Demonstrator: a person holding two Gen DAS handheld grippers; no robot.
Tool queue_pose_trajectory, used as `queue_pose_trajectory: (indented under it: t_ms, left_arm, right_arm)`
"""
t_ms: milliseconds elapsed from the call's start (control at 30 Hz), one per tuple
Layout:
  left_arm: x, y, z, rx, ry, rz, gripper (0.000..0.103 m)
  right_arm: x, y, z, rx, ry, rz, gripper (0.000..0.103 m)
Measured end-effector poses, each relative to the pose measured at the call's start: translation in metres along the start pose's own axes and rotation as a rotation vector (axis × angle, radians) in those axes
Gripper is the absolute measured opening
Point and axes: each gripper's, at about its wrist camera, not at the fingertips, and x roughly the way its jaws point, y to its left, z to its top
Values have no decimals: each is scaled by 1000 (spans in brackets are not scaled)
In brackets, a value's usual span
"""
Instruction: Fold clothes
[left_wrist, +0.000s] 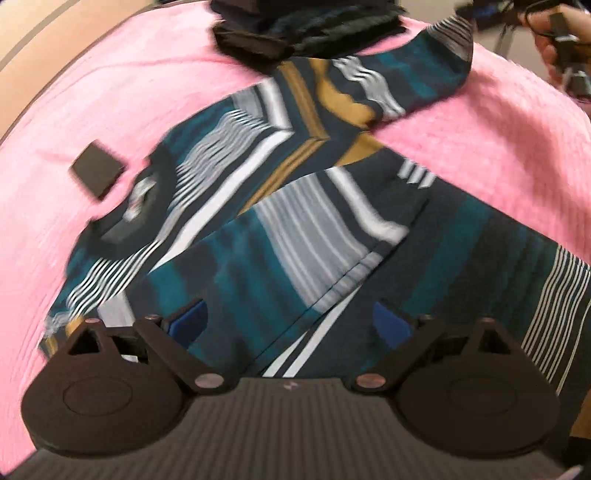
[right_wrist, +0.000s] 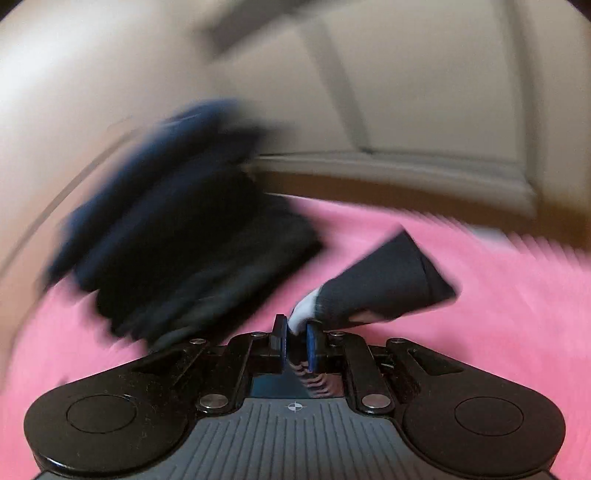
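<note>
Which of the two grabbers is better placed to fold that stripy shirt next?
Probably the left gripper: it is open, directly over the striped shirt. The right gripper is already clamped on cloth.

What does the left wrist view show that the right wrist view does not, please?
Only the left wrist view shows the striped shirt's body spread flat, a small black square beside it, and the open left gripper.

Only the right wrist view shows the right gripper shut on a shirt sleeve, with a wall behind.

Both show the pink blanket and the dark folded stack, though blurred.
</note>
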Motion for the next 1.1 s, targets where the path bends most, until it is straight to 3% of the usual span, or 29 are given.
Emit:
queue_pose_trajectory:
  t_ms: [100,200,233,267,300,333,400,567,733,900,1000,1100]
  left_arm:
    - [-17,30,-24,-72,1,26,94]
    - [-35,64,-55,-140,21,62,94]
    - [-41,76,-66,-161,28,75,94]
    - [-47,88,-78,-184,34,89,94]
    - [-53,100,-90,-206,41,103,94]
    - [-58,113,-103,-231,48,117,94]
    - [-64,134,-127,-278,63,136,94]
    - [-58,177,-157,-340,64,132,93]
    - [-32,199,-126,-214,-28,132,89]
    - [21,212,-70,-2,-89,199,69]
    - [56,205,-47,232,-111,289,62]
    - [88,195,-37,496,-81,340,50]
  right_arm:
    - [-24,117,-17,-218,-65,199,11]
    - [-39,232,-63,-349,-76,425,11]
    - [-38,261,-84,-387,-58,483,23]
    - [-36,291,-107,-429,-37,539,73]
    - [-31,317,-133,-487,1,583,96]
    - [-28,334,-157,-536,36,613,102]
    - [-22,364,-201,-624,106,666,102]
    - [-23,349,-236,-659,236,592,102]
    - [-16,286,-226,-680,315,390,102]
    - [-6,229,-205,-672,342,239,103]
    - [-2,208,-199,-665,349,212,103]
    - [1,187,-192,-657,356,186,103]
